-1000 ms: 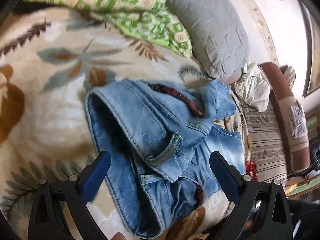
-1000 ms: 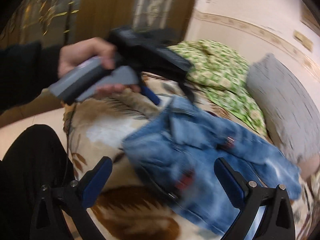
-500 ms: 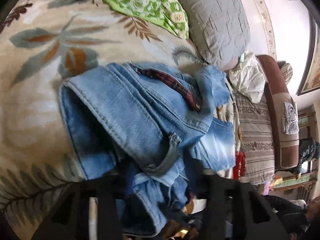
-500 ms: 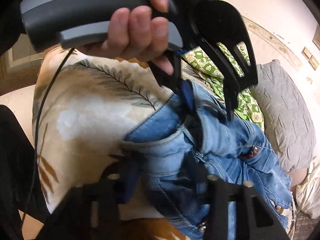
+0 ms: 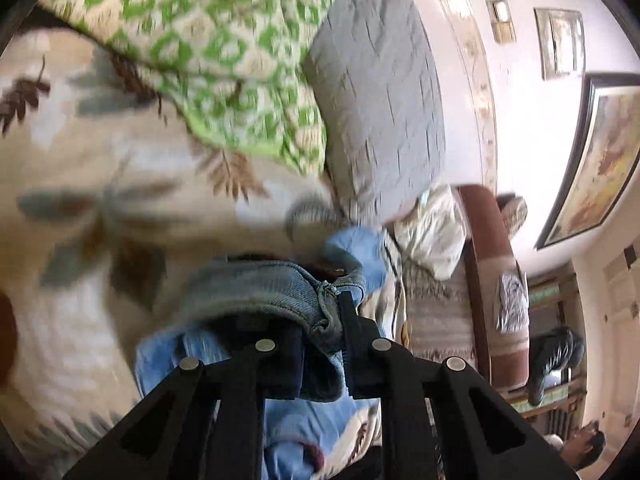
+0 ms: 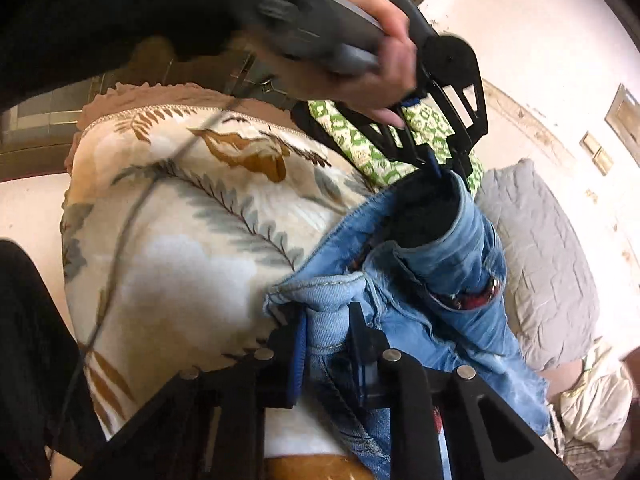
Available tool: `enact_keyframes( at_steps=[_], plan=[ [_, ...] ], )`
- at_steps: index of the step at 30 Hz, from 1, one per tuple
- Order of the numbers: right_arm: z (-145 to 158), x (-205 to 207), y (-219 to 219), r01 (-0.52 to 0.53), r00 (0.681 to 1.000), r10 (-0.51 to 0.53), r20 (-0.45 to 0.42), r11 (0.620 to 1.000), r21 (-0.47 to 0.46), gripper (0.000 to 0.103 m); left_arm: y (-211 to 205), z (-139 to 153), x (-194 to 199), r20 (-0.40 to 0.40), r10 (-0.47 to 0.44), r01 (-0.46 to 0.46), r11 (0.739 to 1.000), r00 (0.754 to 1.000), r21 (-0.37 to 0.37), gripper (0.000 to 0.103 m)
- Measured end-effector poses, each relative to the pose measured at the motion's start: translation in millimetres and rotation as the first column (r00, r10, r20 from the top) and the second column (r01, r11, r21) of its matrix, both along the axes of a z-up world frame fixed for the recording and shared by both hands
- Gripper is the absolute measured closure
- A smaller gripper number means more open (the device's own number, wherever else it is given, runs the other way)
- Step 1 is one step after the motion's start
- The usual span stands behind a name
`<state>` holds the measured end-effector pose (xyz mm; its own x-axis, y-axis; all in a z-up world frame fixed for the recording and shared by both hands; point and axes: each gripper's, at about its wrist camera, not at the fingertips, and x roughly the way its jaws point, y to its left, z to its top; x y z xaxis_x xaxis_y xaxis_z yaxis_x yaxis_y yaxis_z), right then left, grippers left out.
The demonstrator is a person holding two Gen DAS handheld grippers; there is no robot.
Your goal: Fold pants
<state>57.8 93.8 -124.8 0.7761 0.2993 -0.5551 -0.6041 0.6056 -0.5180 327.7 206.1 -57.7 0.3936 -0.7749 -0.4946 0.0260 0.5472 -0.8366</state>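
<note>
Light blue denim pants (image 6: 452,280) lie bunched on a leaf-patterned blanket (image 6: 180,240). My right gripper (image 6: 328,336) is shut on the pants' near waistband edge. My left gripper (image 5: 322,332) is shut on a fold of the pants (image 5: 276,288), and it also shows in the right wrist view (image 6: 440,168), held by a hand, pinching the far edge and lifting it. The denim hangs stretched between the two grippers. A dark red plaid lining shows inside the pants (image 6: 476,296).
A green-patterned cushion (image 5: 208,52) and a grey pillow (image 5: 384,92) lie at the head of the bed. A brown sofa arm (image 5: 492,280) with piled cloth stands to the right. The blanket's fringed edge (image 6: 120,112) drops off toward the floor.
Both grippers were open above the pants a second ago. They came down, closed on the denim, and now lift it off the blanket.
</note>
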Motion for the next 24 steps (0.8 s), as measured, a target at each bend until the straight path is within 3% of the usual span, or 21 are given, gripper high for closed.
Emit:
enact_keyframes(
  at_steps=[8, 14, 21, 24],
  plan=[
    [-16, -3, 43, 0.02, 0.997, -0.017, -0.072, 0.999, 0.035, 0.083, 28, -6, 71, -0.056, 0.093, -0.088, 0.993, 0.994, 0.084, 0.087],
    [-33, -9, 64, 0.004, 0.994, 0.001, -0.11, 0.999, 0.038, 0.083, 56, -51, 104, -0.154, 0.191, -0.169, 0.975, 0.969, 0.146, 0.087],
    [-48, -9, 64, 0.006, 0.993, -0.003, -0.117, 1.0, 0.025, 0.083, 65, -104, 114, -0.243, 0.217, -0.153, 0.955, 0.945, 0.256, 0.087],
    [-44, -9, 59, 0.011, 0.992, -0.006, -0.123, 0.999, 0.04, 0.079, 65, -111, 113, -0.25, 0.234, -0.166, 0.95, 0.939, 0.266, 0.084]
  ],
)
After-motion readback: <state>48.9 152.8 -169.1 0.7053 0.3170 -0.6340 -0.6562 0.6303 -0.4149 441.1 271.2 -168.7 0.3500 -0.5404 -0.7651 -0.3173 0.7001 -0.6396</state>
